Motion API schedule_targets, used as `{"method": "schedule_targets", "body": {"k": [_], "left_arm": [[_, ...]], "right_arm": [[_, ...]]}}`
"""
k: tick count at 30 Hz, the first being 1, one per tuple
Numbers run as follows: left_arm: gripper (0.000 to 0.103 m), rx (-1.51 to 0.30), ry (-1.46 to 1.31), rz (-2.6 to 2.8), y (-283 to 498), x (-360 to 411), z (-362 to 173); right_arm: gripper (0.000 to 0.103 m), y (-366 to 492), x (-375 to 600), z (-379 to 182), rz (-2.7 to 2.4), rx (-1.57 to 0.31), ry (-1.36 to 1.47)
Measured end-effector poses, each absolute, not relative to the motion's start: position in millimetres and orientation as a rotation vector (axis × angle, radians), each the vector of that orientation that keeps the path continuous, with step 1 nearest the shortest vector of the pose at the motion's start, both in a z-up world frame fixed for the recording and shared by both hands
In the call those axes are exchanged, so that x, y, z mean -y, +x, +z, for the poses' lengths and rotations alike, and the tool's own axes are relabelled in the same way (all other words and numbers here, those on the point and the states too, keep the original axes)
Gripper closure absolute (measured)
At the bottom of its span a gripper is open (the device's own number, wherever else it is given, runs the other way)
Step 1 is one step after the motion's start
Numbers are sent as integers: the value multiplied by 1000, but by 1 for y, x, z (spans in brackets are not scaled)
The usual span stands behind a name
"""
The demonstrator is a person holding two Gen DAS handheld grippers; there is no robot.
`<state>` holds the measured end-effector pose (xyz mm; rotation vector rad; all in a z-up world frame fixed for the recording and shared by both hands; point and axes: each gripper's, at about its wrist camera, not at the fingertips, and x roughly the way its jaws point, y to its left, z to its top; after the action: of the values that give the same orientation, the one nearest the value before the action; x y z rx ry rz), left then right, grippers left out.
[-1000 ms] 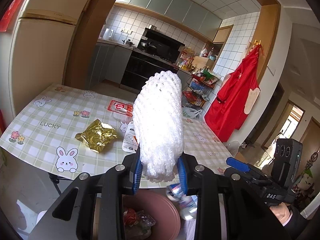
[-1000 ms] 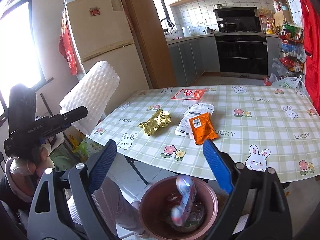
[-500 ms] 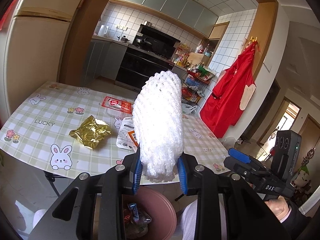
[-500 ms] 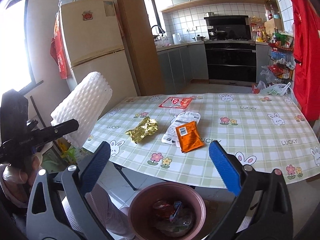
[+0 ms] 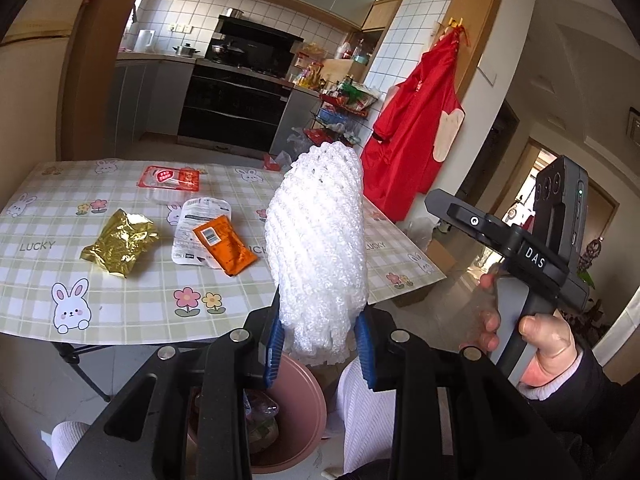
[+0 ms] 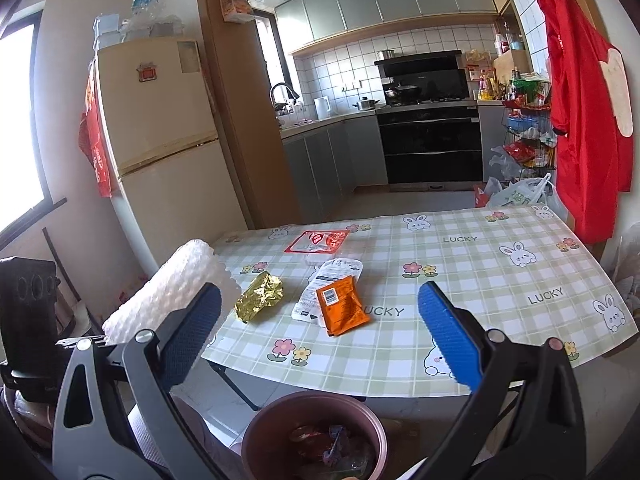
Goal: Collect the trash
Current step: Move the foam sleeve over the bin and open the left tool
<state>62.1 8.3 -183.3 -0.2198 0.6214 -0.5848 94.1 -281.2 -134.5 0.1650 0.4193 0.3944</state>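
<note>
left gripper (image 5: 320,346) clamping foam net (image 5: 318,240), bin (image 5: 298,412) below

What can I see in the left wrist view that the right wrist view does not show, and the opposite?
Only the left wrist view shows the left tool closed on the white foam net, and the hand that holds the right tool.

Only the right wrist view shows the fridge, the window at the left edge, and the right tool wide open with nothing between its jaws.

Both show the table, gold wrapper, orange packet, red-rimmed tray, pink bin, stove and red apron.
</note>
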Motion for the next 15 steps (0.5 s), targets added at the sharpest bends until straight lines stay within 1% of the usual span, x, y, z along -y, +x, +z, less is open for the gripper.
{"method": "schedule_targets", "body": {"k": [6, 15], "left_arm": [[72, -661, -197, -621, 66, 3, -193], [71, -674, -188, -622, 68, 5, -198]], "right_arm": [[6, 97, 286, -140, 390, -434, 199], [6, 98, 285, -144, 388, -441, 207]]}}
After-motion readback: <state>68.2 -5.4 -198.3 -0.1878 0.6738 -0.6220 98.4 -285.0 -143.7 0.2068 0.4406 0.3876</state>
